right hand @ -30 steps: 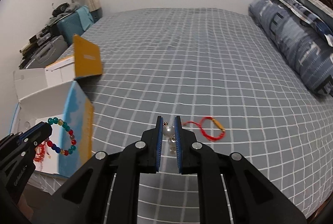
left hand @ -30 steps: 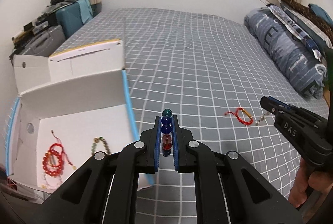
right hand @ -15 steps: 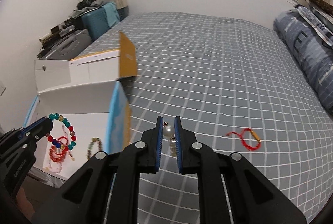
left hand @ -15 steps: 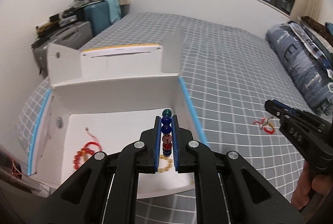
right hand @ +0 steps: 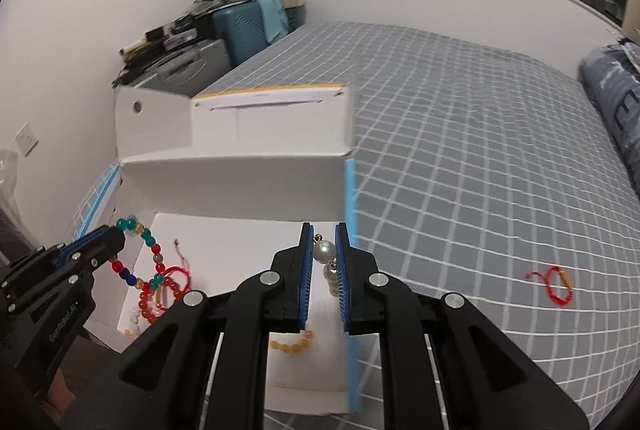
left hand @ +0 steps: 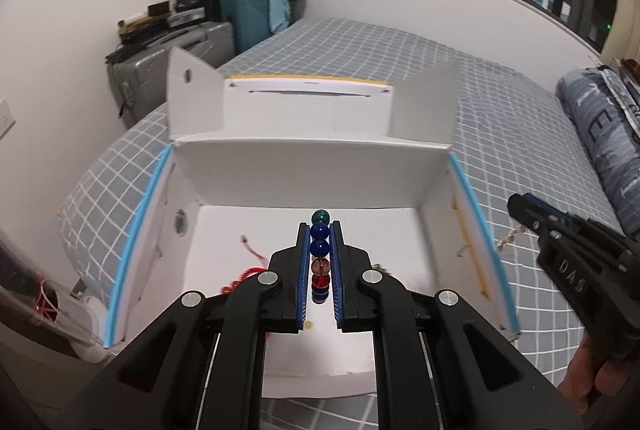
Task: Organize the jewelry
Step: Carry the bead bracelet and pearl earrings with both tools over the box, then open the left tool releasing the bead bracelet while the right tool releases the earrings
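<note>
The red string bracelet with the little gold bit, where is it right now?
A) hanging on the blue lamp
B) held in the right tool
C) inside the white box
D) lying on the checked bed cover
D: the red string bracelet lies by itself on the checked bed cover, outside the white box; the right tool pinches pearls instead.

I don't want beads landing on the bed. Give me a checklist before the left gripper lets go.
1. Left gripper shut on bead bracelet: ok.
2. Bracelet over the box floor: ok.
3. Box flaps open: ok.
4. Drop spot free of the red bracelet: cannot tell.
5. Right gripper shut on pearl piece: ok.
6. Red cord bracelet boxed: not ok, on bed.
</note>
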The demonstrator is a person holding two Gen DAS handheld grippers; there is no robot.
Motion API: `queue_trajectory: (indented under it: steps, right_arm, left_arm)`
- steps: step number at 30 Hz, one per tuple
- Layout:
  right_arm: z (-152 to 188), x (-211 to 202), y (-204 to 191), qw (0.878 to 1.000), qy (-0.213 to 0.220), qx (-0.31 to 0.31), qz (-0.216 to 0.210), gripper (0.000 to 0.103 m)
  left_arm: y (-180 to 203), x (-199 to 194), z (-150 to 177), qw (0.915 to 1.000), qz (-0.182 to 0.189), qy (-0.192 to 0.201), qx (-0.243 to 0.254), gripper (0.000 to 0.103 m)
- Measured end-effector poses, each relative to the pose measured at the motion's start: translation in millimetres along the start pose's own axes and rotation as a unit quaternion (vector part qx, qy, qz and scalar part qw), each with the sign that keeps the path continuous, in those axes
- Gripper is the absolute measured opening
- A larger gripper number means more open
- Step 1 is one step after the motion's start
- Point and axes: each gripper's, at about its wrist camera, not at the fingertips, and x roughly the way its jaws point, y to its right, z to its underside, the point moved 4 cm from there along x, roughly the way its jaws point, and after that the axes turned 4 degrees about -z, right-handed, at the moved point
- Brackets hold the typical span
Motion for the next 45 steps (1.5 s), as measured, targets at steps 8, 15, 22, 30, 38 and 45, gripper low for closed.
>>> queue_trajectory:
  steps: [8, 15, 22, 30, 38, 45]
  right_arm:
    - [9, 40, -27, 0.999, -0.032, -0.011, -0.018, 0.011]
    - [16, 65, -35, 0.998, -0.064, -0.016, -0.018, 0.011]
    - [26, 82, -36, 0.995, -0.096, -0.016, -0.012, 0.011]
    - [33, 92, -38, 0.994, -0.110, -0.020, -0.008, 0.011]
    - [30, 88, -37, 0.995, -0.101, -0.018, -0.013, 0.028]
    - [20, 66, -34, 0.998, -0.063, -0.013, -0.016, 0.069]
  left_arm:
    - [-26, 21, 5, 0.9995, -0.021, -0.019, -0.012, 0.009]
    - [-35, 43, 12, 0.9984, -0.032, -0.043, -0.016, 0.009]
    - [-35, 60, 22, 0.9972, -0.033, -0.065, -0.016, 0.009]
    - [-39, 69, 27, 0.9962, -0.039, -0.076, -0.019, 0.009]
    - [-43, 66, 26, 0.9959, -0.044, -0.075, -0.026, 0.014]
    - [-47, 45, 20, 0.9969, -0.056, -0.041, -0.036, 0.073]
